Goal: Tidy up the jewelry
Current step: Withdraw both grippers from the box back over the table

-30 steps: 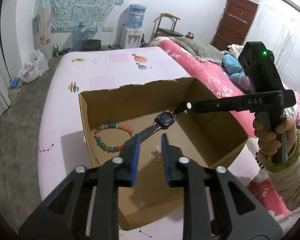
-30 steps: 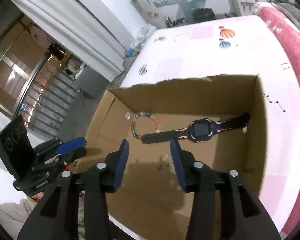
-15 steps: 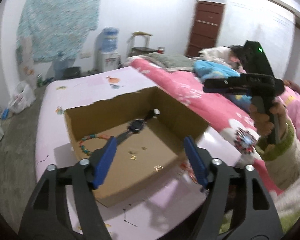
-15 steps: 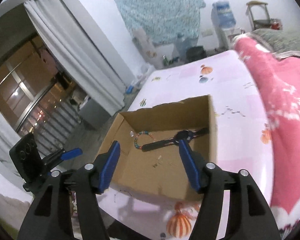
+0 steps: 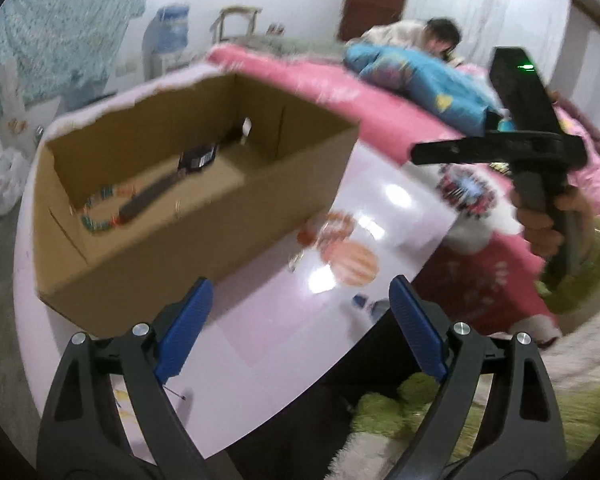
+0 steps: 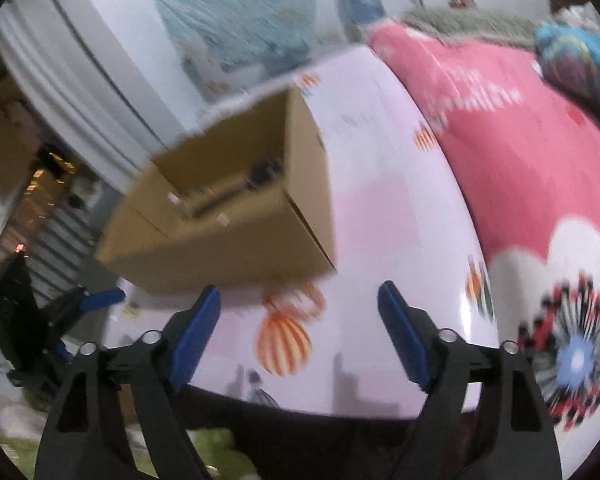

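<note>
Jewelry lies inside the cardboard box (image 5: 204, 236): a beaded bracelet (image 5: 100, 216) at the near-left of the floor, and a dark watch (image 5: 196, 158) whose strap runs diagonally beside it. The box stands on the pale pink surface (image 5: 284, 344), next to a pink quilt (image 6: 512, 152). Left tongs (image 5: 298, 326) are opening, nothing between the blue pads, poised over the surface short of the box. Right tongs (image 6: 300, 330) are likewise opening and empty. Both views are blurred.
</note>
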`<state>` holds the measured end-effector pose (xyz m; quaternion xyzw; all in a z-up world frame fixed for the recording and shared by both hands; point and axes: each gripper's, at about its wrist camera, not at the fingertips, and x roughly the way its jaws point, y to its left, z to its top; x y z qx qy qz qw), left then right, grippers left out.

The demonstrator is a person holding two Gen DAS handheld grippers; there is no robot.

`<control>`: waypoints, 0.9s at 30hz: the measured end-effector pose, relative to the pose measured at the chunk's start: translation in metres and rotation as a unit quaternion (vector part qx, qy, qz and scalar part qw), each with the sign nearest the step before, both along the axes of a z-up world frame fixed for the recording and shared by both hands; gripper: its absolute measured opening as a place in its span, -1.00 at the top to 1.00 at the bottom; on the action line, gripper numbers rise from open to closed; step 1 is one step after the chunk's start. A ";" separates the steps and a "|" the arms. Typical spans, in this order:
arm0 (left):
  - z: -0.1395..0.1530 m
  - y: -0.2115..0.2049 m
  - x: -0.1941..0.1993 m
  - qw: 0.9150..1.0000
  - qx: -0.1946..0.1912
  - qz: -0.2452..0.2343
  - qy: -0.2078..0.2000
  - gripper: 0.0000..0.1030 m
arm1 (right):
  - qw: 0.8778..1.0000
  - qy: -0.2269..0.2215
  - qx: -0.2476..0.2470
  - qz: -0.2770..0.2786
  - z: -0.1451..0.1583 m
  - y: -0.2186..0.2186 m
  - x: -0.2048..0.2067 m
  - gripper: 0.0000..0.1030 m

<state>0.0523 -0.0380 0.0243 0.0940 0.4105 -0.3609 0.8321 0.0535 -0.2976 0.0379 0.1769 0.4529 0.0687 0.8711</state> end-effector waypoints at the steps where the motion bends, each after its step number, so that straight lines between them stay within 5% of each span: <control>1: -0.010 -0.002 0.003 1.000 0.015 0.011 0.005 -0.67 | 1.000 0.020 -0.009 -0.008 -0.011 0.002 0.001 -0.55; 10: -0.071 -0.003 0.027 0.994 0.086 0.064 0.038 -0.67 | 0.993 0.078 -0.090 -0.022 -0.059 0.021 0.004 -0.56; 19: -0.081 -0.004 0.027 0.991 0.107 0.078 0.024 -0.73 | 0.979 0.069 -0.192 0.006 -0.071 0.047 0.003 -0.73; 27: -0.080 0.000 0.026 0.990 0.111 0.080 0.023 -0.85 | 0.969 0.074 -0.234 0.023 -0.081 0.056 0.004 -0.87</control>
